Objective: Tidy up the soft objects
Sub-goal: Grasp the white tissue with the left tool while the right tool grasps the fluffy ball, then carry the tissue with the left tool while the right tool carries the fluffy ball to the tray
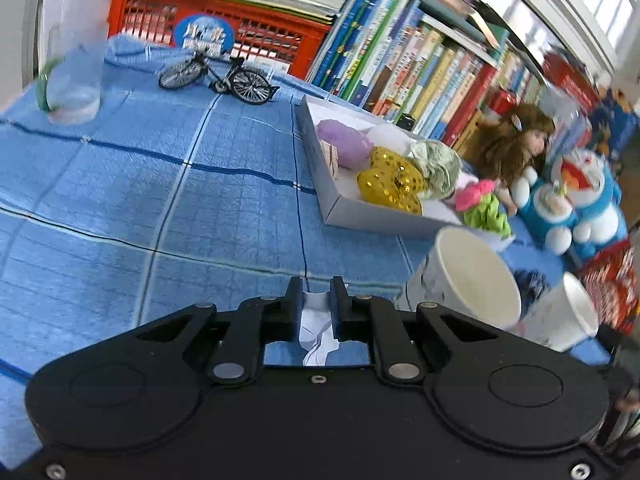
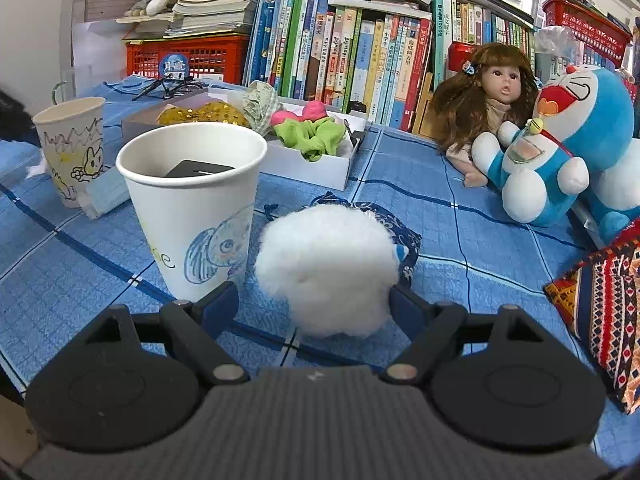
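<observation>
Left wrist view: left gripper (image 1: 316, 300) is clamped on a white tissue scrap (image 1: 316, 328), low centre, presumably bound for the white box (image 1: 332, 200) of soft items at right. Right gripper (image 2: 314, 300) is spread wide around the cotton ball (image 2: 328, 268), not visibly squeezed.

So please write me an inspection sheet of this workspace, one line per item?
Surface: blue checked cloth.
Job's things: white box holding soft items; cotton ball on the cloth.
Clutter: paper cups, model bicycle, doll, blue plush toy.
Tools: left tool shut on white tissue; right tool open around the cotton ball.
Cables: nothing seen.
Surroundings: books, red crate.
</observation>
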{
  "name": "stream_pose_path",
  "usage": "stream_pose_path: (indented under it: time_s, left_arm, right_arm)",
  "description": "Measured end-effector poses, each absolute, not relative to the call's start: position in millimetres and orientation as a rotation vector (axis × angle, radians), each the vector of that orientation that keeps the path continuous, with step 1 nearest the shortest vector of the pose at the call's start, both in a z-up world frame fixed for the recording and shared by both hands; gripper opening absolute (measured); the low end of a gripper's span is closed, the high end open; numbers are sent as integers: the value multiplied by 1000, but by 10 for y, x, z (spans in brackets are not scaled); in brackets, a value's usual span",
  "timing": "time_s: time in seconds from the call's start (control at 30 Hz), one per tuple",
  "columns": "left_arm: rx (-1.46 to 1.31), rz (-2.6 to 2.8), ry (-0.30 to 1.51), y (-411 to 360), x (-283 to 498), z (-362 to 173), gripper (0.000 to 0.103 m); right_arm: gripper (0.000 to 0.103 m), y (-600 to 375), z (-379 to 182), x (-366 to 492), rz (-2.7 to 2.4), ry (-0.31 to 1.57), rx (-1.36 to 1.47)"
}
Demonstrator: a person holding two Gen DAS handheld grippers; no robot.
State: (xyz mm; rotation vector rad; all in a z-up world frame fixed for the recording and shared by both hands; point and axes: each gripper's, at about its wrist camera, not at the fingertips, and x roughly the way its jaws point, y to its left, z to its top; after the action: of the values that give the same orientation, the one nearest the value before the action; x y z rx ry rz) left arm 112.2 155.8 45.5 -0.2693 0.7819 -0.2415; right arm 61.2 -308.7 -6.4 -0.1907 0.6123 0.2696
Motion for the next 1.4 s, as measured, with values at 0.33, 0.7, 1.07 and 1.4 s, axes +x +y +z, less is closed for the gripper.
stream_pose_path:
  time_s: [0.33, 0.7, 1.07, 1.4]
  left_arm:
    - [70, -265, 688, 1083, 729, 439, 43]
    - [225, -233, 681, 813, 728, 240, 47]
    - [178, -244, 708, 808, 806, 133, 38]
    - [147, -240, 686, 861, 779, 246, 27]
  right_arm:
    - [89, -3105, -75, 632, 256, 606, -173]
    - [85, -3120, -112, 665, 187, 602, -122]
    - [85, -3045, -138, 780, 168, 589, -130]
    - [71, -3091, -54, 705, 163, 583, -93]
